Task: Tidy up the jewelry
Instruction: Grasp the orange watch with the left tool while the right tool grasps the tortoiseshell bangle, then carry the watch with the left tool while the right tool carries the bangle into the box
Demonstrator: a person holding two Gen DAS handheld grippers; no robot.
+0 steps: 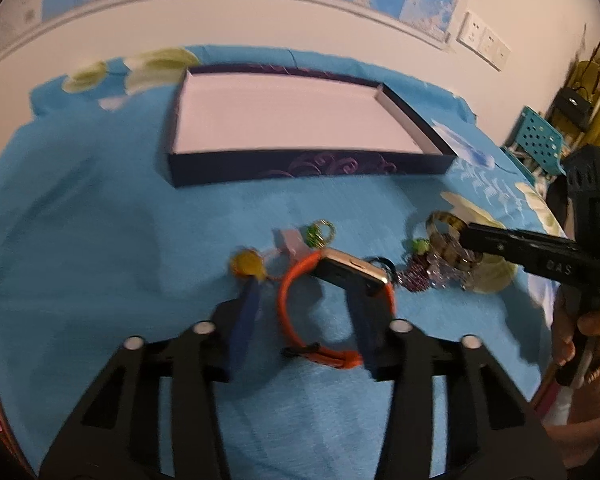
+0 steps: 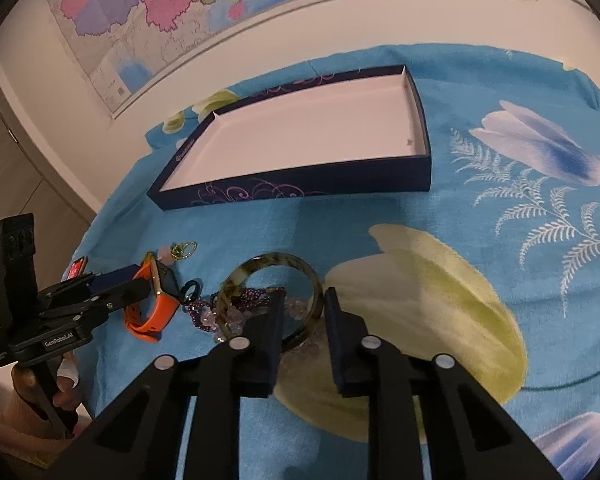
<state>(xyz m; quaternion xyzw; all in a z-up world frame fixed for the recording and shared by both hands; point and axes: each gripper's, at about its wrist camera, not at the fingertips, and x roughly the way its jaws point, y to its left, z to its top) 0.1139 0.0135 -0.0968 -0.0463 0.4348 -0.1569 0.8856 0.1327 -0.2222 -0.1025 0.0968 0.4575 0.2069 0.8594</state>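
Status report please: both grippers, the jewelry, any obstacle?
Left gripper around orange watch. Right gripper astride bangle. Box empty, path clear.

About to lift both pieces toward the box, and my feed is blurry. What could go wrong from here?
1. The left gripper straddles the orange watch with only its right finger at the case; the grip looks one-sided, so the watch may tip or slip.
2. The bangle at the right gripper lies over the purple bead bracelet; lifting it could drag the beads.
3. Both grippers are close; they might collide.
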